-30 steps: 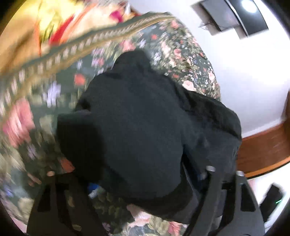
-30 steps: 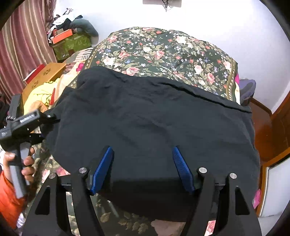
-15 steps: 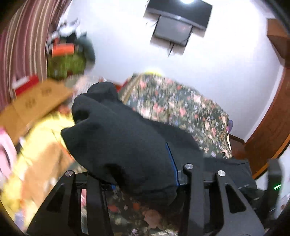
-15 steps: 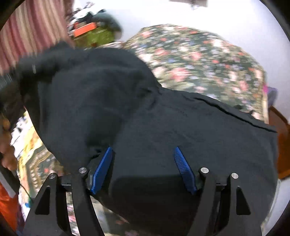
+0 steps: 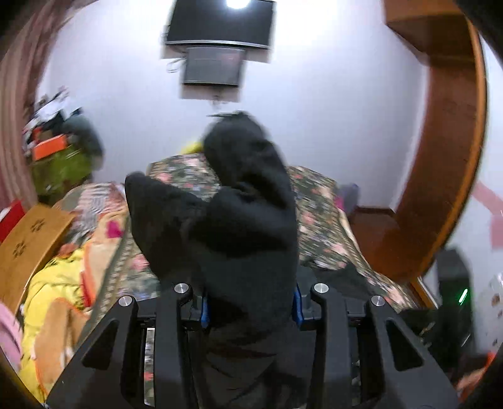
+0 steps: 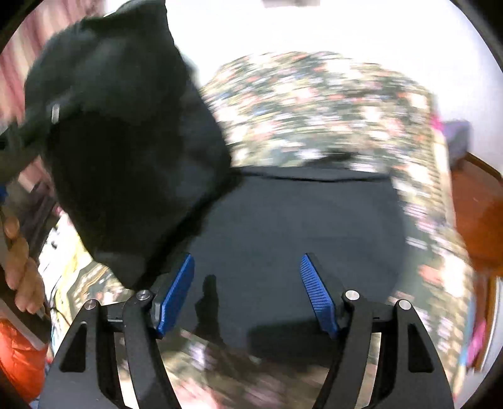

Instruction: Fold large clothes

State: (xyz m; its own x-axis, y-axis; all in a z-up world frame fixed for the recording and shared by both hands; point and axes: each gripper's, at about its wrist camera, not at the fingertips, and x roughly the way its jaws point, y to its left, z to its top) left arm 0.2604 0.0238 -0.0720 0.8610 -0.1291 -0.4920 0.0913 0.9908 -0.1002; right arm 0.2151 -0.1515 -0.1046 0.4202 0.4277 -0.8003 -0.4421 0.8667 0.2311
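White wall with mounted screen; floral bedspread, wooden frame.

Bright, motion-blurred fisheye views

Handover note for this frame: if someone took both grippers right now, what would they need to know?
Left gripper: jaws closing on a bunched fold of the black garment, raised above the floral bedspread.
Right gripper: jaws open, nothing between them, hovering over the part of the garment lying flat on the bed.
Done: one side of the garment is lifted.
Left: carry the lifted side across the flat part, lay it down, smooth it, then finish the remaining folds.
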